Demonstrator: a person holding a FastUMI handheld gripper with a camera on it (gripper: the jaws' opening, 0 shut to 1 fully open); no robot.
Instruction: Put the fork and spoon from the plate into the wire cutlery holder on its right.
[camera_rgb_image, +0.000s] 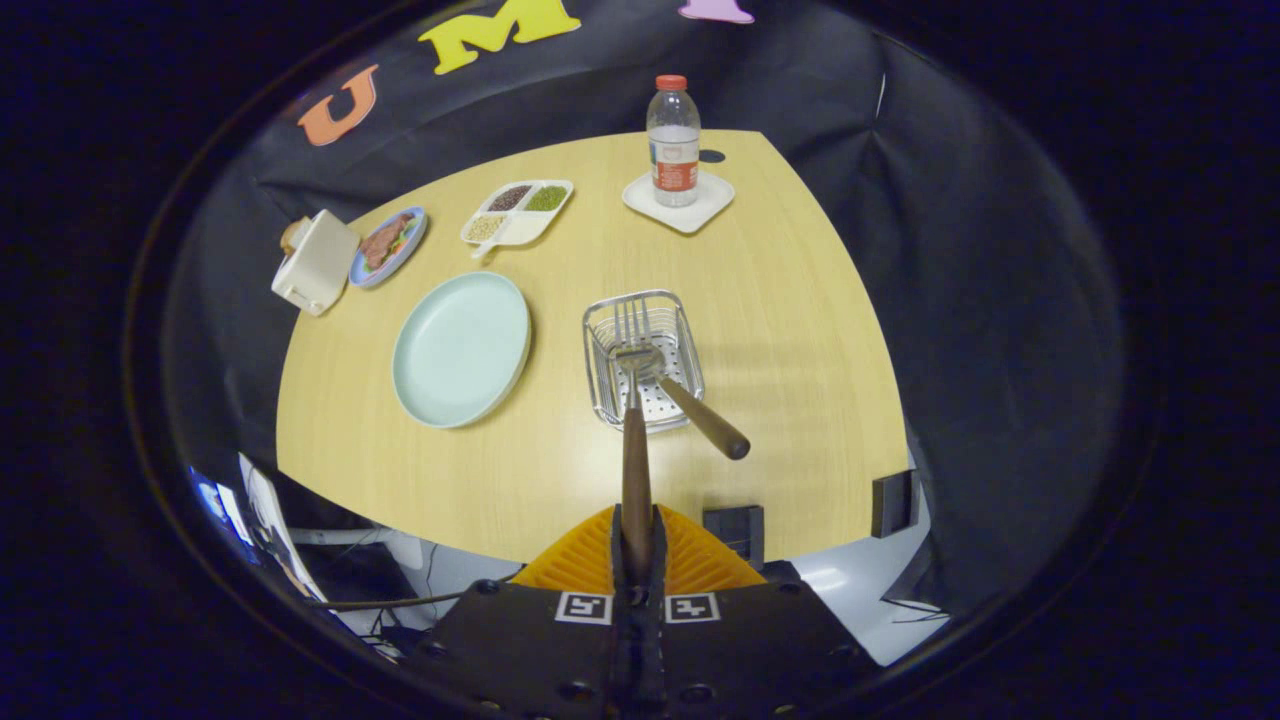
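Observation:
My gripper (636, 535) is shut on the brown wooden handle of the fork (635, 460), with both fingers pressing its sides. The fork points straight ahead, and its metal tines hang over the wire cutlery holder (690, 345), inside its rim. The spoon (705, 420) lies in the holder with its bowl down. Its wooden handle leans out over the near right corner. The pale green plate (460, 348) sits just left of the holder with nothing on it.
Beyond the holder, a water bottle (673, 140) stands on a white coaster. A divided dish of grains (517, 211), a blue plate of food (388, 246) and a cream box (314, 262) line the far left of the wooden table (800, 330).

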